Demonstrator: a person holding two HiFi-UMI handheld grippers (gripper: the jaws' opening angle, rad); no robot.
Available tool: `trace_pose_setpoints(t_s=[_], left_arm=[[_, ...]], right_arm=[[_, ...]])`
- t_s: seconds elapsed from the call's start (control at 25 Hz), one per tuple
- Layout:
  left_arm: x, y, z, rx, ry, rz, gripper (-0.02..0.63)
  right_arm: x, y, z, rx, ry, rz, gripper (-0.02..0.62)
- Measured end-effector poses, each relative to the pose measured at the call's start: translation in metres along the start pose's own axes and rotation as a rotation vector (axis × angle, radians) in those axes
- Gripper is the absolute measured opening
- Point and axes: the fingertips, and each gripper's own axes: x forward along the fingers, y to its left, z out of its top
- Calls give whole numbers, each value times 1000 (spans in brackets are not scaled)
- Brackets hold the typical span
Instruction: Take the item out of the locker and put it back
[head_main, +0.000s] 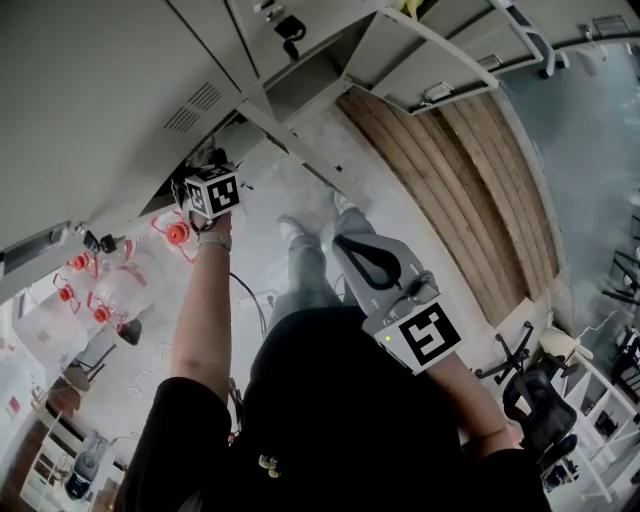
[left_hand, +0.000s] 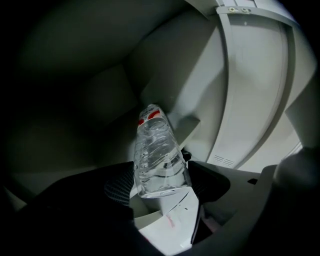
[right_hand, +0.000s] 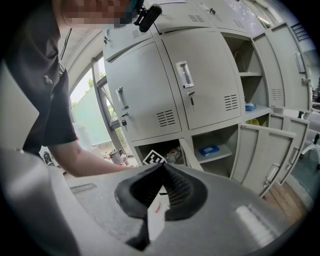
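Observation:
A clear plastic water bottle (left_hand: 157, 160) with a red label lies tilted inside the dark locker compartment (left_hand: 100, 100). Its base sits between the jaws of my left gripper (left_hand: 161, 182). The jaws stand wide, with their pads close beside the bottle's sides and no squeeze that I can see. In the head view only the left gripper's marker cube (head_main: 213, 192) shows at the locker's mouth, and its jaws are hidden inside. My right gripper (right_hand: 162, 166) hangs back near the person's body with its jaws shut and nothing between them. It also shows in the head view as the right gripper (head_main: 345, 243).
Grey lockers fill the wall, and an open door (right_hand: 265, 155) stands at the lower right. A blue item (right_hand: 208, 150) lies on a neighbouring shelf. Large jugs with red caps (head_main: 120, 290) stand left of the arm. An office chair (head_main: 535, 390) stands beside the wooden floor strip (head_main: 450, 170).

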Motion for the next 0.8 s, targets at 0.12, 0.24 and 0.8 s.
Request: trace_pose_setpoints(t_s=[0.12,0.24,0.8], left_arm=[[5,2,-1,0,5,10,353],[8,7,-3,-6,36,24,361],[2,21,-4,10,91,67,345]], right_arm=[[1,-1,1,3,-2,-2,-2],[1,-3,1,6,-2,-5,-2],[3,-7,1,11,4,-9,-2]])
